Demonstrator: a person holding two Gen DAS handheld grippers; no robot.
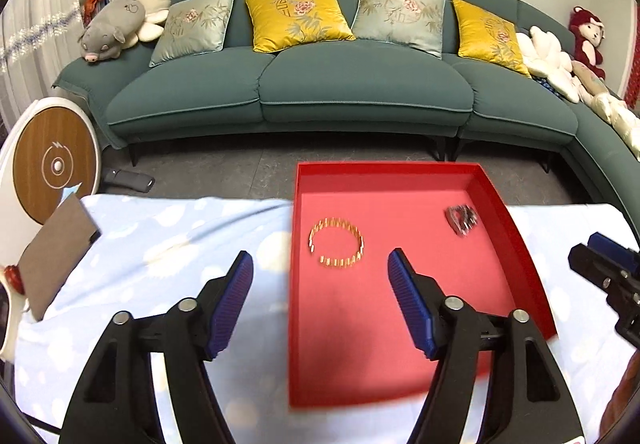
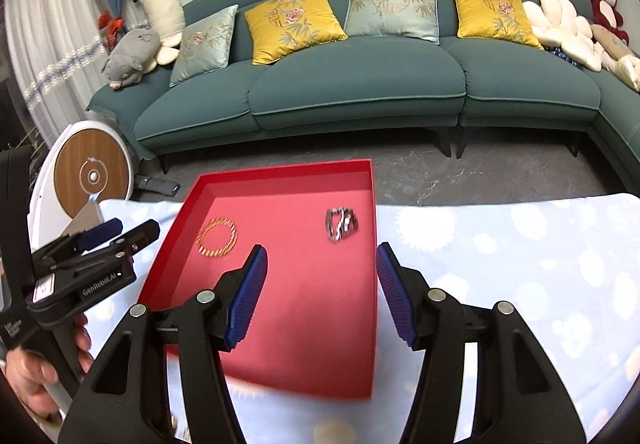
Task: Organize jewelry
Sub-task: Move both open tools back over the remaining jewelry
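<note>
A red tray (image 1: 516, 240) (image 2: 168, 244) lies on a table with a light blue cloth. In it lie a gold bracelet (image 1: 337, 248) (image 2: 217, 237) on the left and a dark silver bracelet (image 1: 462, 219) (image 2: 341, 223) on the right. My left gripper (image 1: 320, 268) is open and empty, just short of the gold bracelet. My right gripper (image 2: 320, 260) is open and empty, just short of the silver bracelet. Each gripper shows at the edge of the other's view: the right one in the left wrist view (image 1: 600, 264), the left one in the right wrist view (image 2: 120, 232).
A brown card (image 1: 52, 256) lies at the table's left edge. A round wooden-faced device (image 1: 56, 163) stands left of the table. A teal sofa (image 1: 360, 83) with cushions and plush toys fills the back. The blue cloth (image 2: 520, 264) spreads right of the tray.
</note>
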